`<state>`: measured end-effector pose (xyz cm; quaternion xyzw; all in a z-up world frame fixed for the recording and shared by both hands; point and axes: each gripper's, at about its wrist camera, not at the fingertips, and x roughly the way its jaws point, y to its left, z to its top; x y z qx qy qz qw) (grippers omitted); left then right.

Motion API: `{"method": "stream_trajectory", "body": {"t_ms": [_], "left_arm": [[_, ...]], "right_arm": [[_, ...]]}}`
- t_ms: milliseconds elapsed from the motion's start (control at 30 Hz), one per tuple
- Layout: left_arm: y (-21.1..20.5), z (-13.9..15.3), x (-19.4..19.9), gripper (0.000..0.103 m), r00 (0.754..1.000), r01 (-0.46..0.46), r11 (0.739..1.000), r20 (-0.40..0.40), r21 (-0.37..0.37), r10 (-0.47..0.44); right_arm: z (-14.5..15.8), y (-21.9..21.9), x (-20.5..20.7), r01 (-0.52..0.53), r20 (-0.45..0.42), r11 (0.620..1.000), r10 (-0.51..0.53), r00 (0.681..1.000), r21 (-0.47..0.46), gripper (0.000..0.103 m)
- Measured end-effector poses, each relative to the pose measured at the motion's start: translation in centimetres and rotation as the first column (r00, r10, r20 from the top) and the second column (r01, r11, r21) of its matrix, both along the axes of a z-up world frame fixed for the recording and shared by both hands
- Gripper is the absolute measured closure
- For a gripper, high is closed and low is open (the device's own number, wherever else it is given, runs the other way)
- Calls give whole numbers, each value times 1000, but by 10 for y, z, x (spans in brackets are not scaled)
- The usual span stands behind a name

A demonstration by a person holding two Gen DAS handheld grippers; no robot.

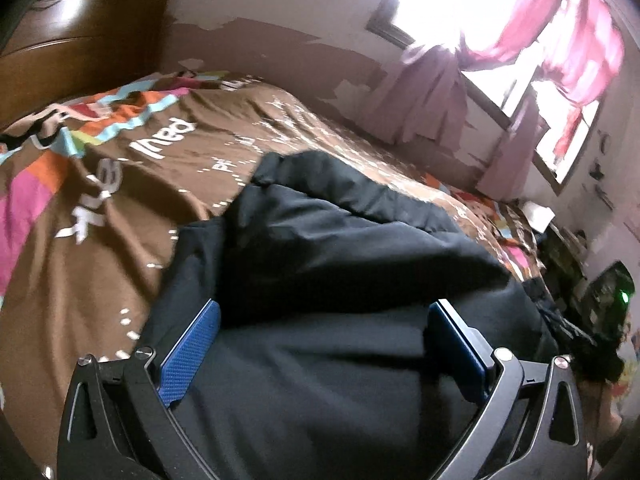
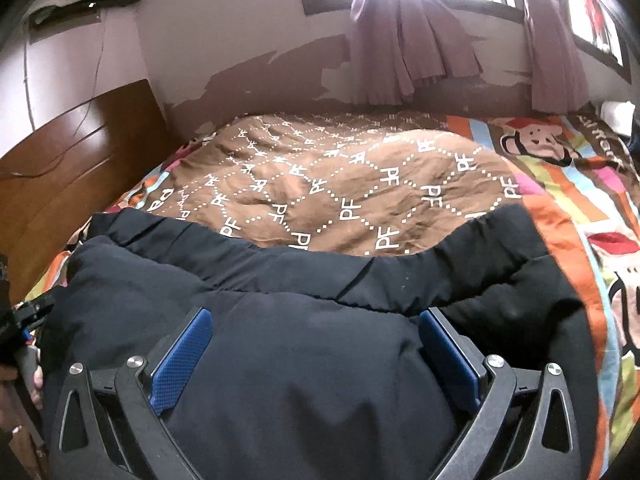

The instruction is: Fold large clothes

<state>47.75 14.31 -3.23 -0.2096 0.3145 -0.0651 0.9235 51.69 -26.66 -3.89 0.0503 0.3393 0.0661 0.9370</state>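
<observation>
A large black padded jacket (image 1: 340,248) lies bunched on the bed, its elastic hem toward the far side. My left gripper (image 1: 324,320) hovers low over the jacket's left part, jaws wide apart, blue pads (image 1: 192,352) on either side of a bulge of cloth, gripping nothing. In the right wrist view the same jacket (image 2: 280,288) fills the near half. My right gripper (image 2: 316,320) stands open over its middle, pads (image 2: 448,356) spread with fabric swelling between them. The left gripper (image 2: 24,320) and the hand holding it show at that view's left edge.
The bed carries a brown quilt (image 2: 340,176) with white "PF" lettering and colourful striped borders (image 2: 568,208). A wooden headboard (image 2: 60,168) stands at the left. Behind the bed are a peeling wall, a bright window and purple curtains (image 2: 400,40). Clutter sits beyond the bed's end (image 1: 560,248).
</observation>
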Motion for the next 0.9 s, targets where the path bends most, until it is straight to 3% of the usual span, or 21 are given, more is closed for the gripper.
{"method": "stream_trajectory", "body": {"t_ms": [267, 433, 667, 900], "left_arm": [[44, 11, -17, 1, 993, -119, 990, -33, -72, 117], [69, 1, -25, 1, 990, -111, 987, -97, -120, 100], [67, -14, -20, 1, 981, -13, 993, -194, -121, -11], [55, -34, -18, 1, 964, 88, 983, -235, -162, -125]], "right_arm": [[28, -19, -35, -22, 51, 994, 28, 998, -107, 0], [34, -56, -49, 40, 39, 993, -36, 999, -110, 0], [11, -115, -60, 142, -63, 989, -144, 988, -42, 0], [-25, -143, -57, 122, -218, 980, -86, 972, 157, 0]]}}
